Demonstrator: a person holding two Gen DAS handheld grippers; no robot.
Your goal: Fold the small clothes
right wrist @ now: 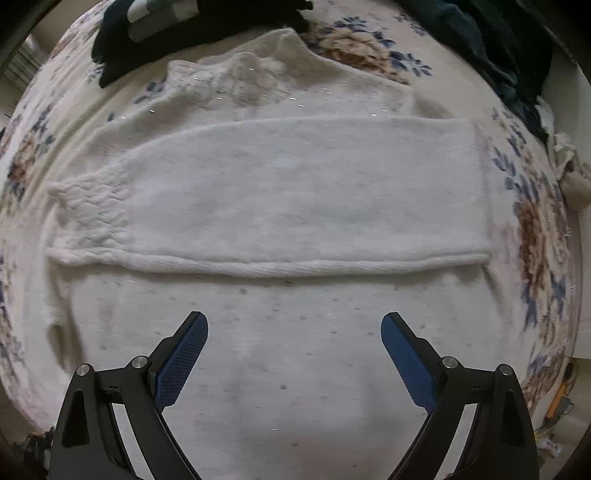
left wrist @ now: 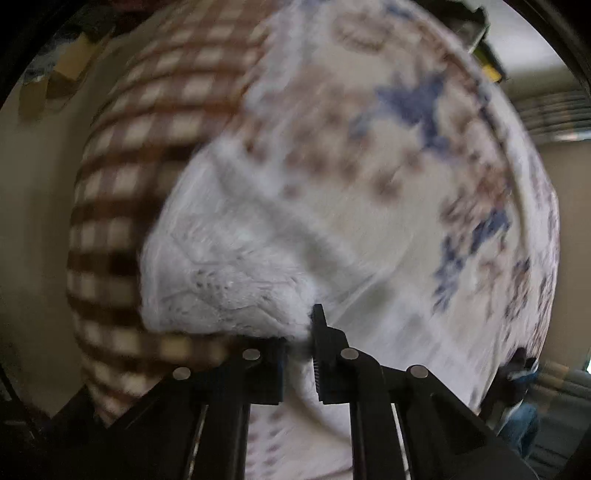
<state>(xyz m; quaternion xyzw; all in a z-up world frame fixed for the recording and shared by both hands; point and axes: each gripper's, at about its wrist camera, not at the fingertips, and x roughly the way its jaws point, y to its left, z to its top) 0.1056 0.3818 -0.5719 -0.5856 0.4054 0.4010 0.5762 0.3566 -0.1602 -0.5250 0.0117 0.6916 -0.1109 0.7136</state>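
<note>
A white knit sweater (right wrist: 295, 192) lies flat on a floral bedspread (right wrist: 535, 236), one sleeve folded across its body with the patterned cuff (right wrist: 92, 210) at the left. My right gripper (right wrist: 294, 325) is open and empty, hovering just above the sweater's lower part. In the blurred left wrist view, my left gripper (left wrist: 299, 343) is shut on a white knit cuff (left wrist: 221, 288) of the sweater, held up above the bedspread (left wrist: 406, 166).
Dark clothes (right wrist: 199, 33) lie at the far edge of the bed, more dark cloth (right wrist: 491, 40) at the far right. A brown checked blanket (left wrist: 129, 184) lies beside the floral spread in the left wrist view.
</note>
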